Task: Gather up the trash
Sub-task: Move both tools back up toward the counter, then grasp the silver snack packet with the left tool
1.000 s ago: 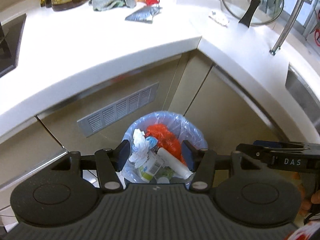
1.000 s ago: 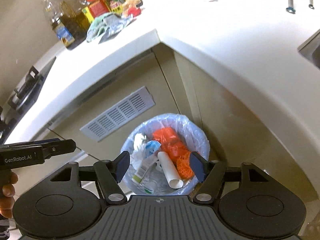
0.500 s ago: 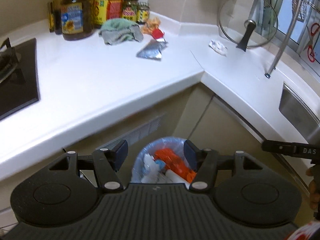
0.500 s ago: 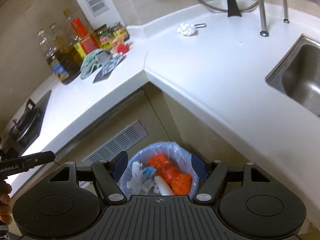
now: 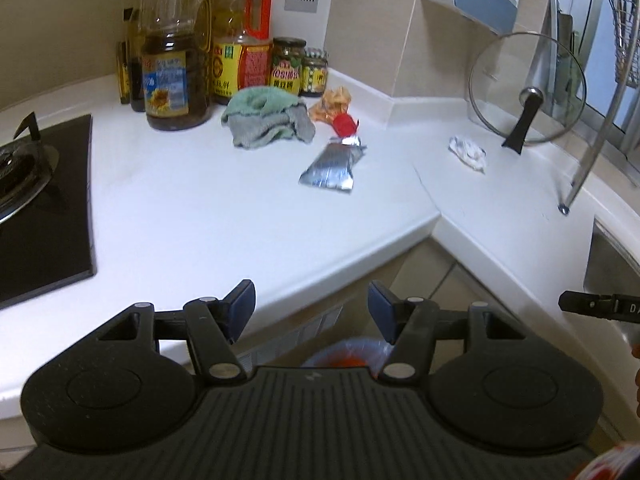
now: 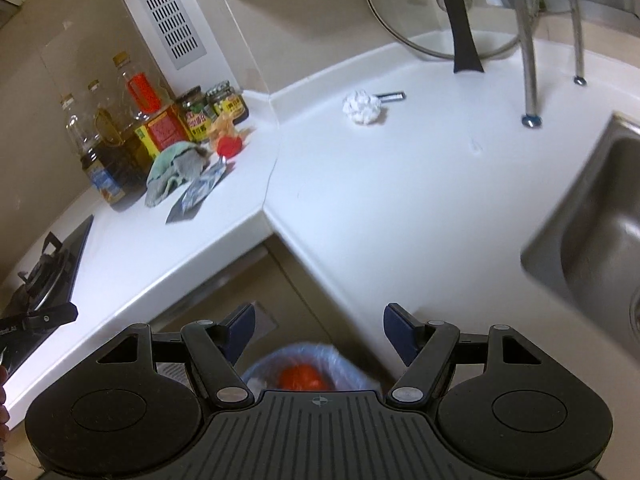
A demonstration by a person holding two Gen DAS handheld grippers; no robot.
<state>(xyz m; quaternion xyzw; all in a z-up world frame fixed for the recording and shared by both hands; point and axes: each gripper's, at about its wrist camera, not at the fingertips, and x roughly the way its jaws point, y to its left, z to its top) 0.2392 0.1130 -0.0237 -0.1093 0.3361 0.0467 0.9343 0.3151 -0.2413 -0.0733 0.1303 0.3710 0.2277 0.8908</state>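
left gripper (image 5: 311, 300) and right gripper (image 6: 319, 326): fingers released, empty, above the bin (image 6: 340, 362). beyond the bin, on the tabletop (image 5: 208, 216): one foil packet (image 5: 332, 166), one paper wad (image 6: 362, 107), one cloth (image 5: 266, 122).

The bin (image 6: 304, 364) shows only its far rim and a patch of orange in both views; the gripper bodies cover the rest. The hob (image 5: 44, 208) is cut by the left edge, the sink (image 6: 592, 240) by the right. Bottle (image 5: 176, 76) and jar (image 5: 286, 66) labels are too blurred to read. Beyond the cloth (image 5: 266, 118), the crumpled orange scrap (image 5: 334, 102) cannot be identified.
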